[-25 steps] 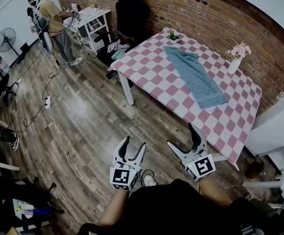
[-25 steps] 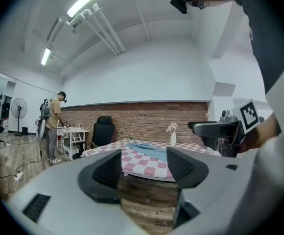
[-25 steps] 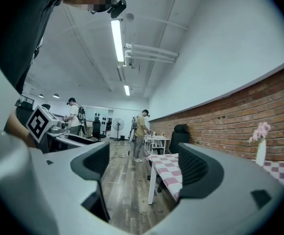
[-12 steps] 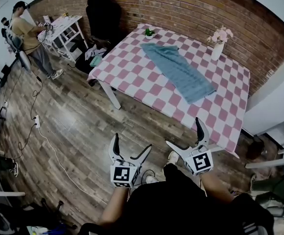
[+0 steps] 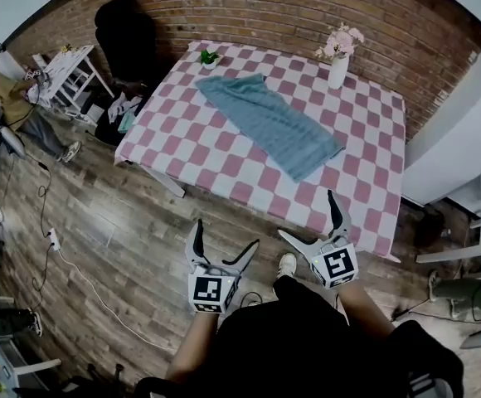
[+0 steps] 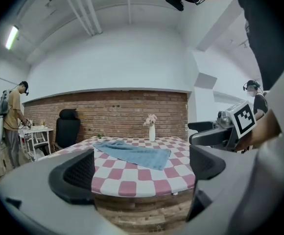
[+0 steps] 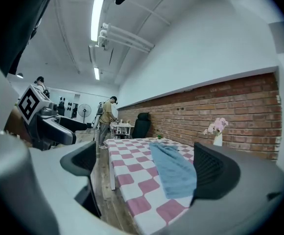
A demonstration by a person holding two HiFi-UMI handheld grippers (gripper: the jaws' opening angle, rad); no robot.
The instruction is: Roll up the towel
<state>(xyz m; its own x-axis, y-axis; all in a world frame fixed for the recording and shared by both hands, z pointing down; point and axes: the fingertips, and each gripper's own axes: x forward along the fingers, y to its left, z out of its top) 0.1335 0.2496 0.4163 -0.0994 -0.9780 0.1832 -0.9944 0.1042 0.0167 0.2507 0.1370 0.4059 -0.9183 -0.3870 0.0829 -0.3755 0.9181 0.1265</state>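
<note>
hovering over the wooden floor (image 5: pixel 124 222) short of the worktop (image 5: pixel 199 152), both tongs are released and grasp nothing. the left tongs (image 5: pixel 222 240) have just been opening, with only air between the jaws. the right tongs (image 5: pixel 308 218) have just been opening too, equally empty, and sit near the worktop's near edge. the blue towel (image 5: pixel 269 127) lies flat and unrolled on the pink-and-white checked cloth. it runs slantwise from near the far left corner towards the middle, well apart from both tongs. a white vase of pink flowers (image 5: pixel 338 66) stands at the far edge by the brick wall (image 5: pixel 265 15), and a small green plant (image 5: pixel 209 57) sits near the towel's far end. a black chair (image 5: pixel 128 36) stands by the far left corner. a person (image 5: pixel 0 89) stands at a white side table (image 5: pixel 66 65) off to the left.
</note>
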